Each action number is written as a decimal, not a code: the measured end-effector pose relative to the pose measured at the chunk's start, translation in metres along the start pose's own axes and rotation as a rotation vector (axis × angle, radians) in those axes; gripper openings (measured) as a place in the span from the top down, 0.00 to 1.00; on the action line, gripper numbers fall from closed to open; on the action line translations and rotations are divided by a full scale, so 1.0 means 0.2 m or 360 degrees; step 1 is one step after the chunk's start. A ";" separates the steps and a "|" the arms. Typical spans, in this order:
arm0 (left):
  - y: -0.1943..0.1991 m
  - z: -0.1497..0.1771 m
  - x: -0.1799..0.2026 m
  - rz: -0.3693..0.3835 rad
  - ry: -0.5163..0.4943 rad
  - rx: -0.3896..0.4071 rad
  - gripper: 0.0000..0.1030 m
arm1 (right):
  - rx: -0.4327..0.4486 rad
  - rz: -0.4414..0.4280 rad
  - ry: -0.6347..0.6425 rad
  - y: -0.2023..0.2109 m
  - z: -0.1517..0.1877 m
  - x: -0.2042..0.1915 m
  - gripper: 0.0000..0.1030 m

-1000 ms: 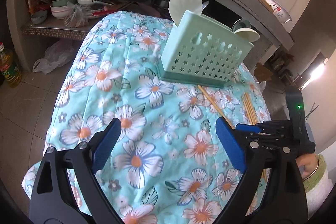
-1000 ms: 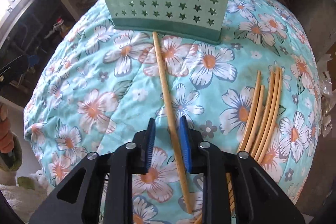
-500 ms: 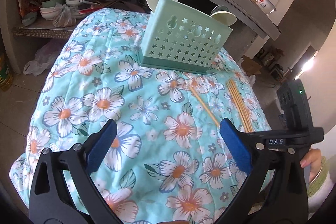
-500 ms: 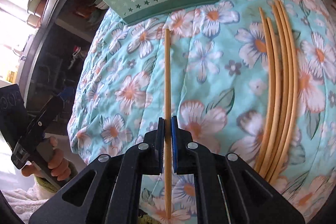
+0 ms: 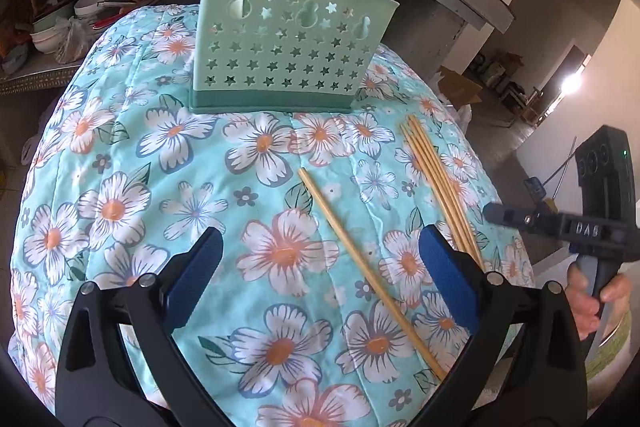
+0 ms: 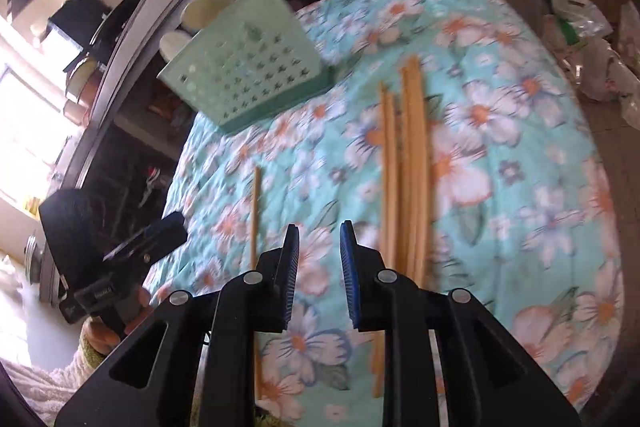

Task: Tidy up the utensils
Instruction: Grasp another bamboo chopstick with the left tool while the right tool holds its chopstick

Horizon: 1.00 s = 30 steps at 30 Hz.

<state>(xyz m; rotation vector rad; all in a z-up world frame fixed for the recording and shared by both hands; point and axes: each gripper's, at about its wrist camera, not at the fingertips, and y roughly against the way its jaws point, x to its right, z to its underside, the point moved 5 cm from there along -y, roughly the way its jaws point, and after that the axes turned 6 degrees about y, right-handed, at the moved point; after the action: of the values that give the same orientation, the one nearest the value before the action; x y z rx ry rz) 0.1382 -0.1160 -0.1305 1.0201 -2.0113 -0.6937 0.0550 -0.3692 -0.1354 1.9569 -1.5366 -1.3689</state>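
The right gripper has its blue fingers a narrow way apart with nothing between them; they have just been opening, and the single chopstick now lies loose on the quilted floral cover just to their left, clear of the pads. The left gripper stands spread wide and empty above the same cover, with that lone chopstick running diagonally across the gap between its fingers, under them and not touched. A bundle of chopsticks lies side by side near the right edge of the cover, and the mint green utensil holder with star-shaped holes stands upright at the far end, well apart from both. The sticks look like bamboo or wood: light, stiff, thin and smooth, so they will likely roll or slip sideways on the soft padding and pivot if pinched near one end; a hold around the middle, square across the shaft, seems safest, one at a time. The right wrist view is smeared by motion, so I cannot count the bundle with confidence. The near ends of the sticks are covered by the gripper bodies, the holder's inside and compartments are hidden, and only the tops of pale round objects behind it show.
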 end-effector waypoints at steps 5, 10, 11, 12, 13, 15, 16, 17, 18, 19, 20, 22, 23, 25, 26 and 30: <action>-0.09 -0.01 0.06 -0.0047 -0.0060 -0.0033 0.11 | 0.0054 0.0031 -0.0105 -0.02 -0.14 0.21 0.79; -0.22 -0.02 0.08 -0.0083 -0.0027 -0.0146 0.38 | 0.0005 -0.0034 -0.0192 -0.19 -0.22 0.31 0.80; -0.24 -0.02 0.08 -0.0087 -0.0019 -0.0168 0.44 | -0.0004 -0.0047 -0.0203 -0.23 -0.24 0.31 0.80; -0.26 -0.02 0.08 -0.0097 -0.0017 -0.0190 0.46 | -0.0013 -0.0053 -0.0216 -0.28 -0.26 0.31 0.81; -0.28 -0.02 0.08 -0.0111 -0.0015 -0.0209 0.51 | -0.0021 -0.0058 -0.0233 -0.31 -0.27 0.33 0.81; -0.33 -0.03 0.08 -0.0136 -0.0011 -0.0246 0.60 | -0.0035 -0.0075 -0.0248 -0.35 -0.30 0.36 0.82; -0.35 -0.03 0.08 -0.0148 -0.0004 -0.0260 0.61 | -0.0049 -0.0092 -0.0259 -0.37 -0.31 0.37 0.83; -0.36 -0.03 0.07 -0.0157 0.0005 -0.0272 0.62 | -0.0061 -0.0116 -0.0267 -0.40 -0.32 0.38 0.84; -0.37 -0.03 0.07 -0.0167 0.0014 -0.0282 0.64 | -0.0071 -0.0135 -0.0273 -0.41 -0.33 0.38 0.85; -0.38 -0.04 0.06 -0.0177 0.0022 -0.0290 0.66 | -0.0082 -0.0146 -0.0276 -0.43 -0.33 0.38 0.87; -0.39 -0.04 0.06 -0.0180 0.0028 -0.0293 0.68 | -0.0089 -0.0154 -0.0276 -0.45 -0.34 0.39 0.88; -0.40 -0.04 0.05 -0.0193 0.0036 -0.0300 0.71 | -0.0092 -0.0182 -0.0279 -0.46 -0.35 0.39 0.92; -0.41 -0.05 0.05 -0.0202 0.0041 -0.0303 0.74 | -0.0093 -0.0194 -0.0283 -0.47 -0.35 0.39 0.92; -0.42 -0.06 0.04 -0.0210 0.0059 -0.0307 0.78 | -0.0087 -0.0213 -0.0291 -0.47 -0.35 0.38 0.93; -0.42 -0.06 0.04 -0.0210 0.0071 -0.0310 0.80 | -0.0084 -0.0220 -0.0292 -0.47 -0.36 0.38 0.93; -0.42 -0.07 0.01 -0.0206 0.0117 -0.0318 0.86 | -0.0077 -0.0265 -0.0301 -0.43 -0.34 0.38 0.93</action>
<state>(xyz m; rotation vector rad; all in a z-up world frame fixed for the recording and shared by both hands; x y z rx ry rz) 0.1848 -0.1635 -0.1838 1.0468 -1.7846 -0.8938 0.1595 -0.4241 -0.2002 2.0140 -1.4292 -1.6862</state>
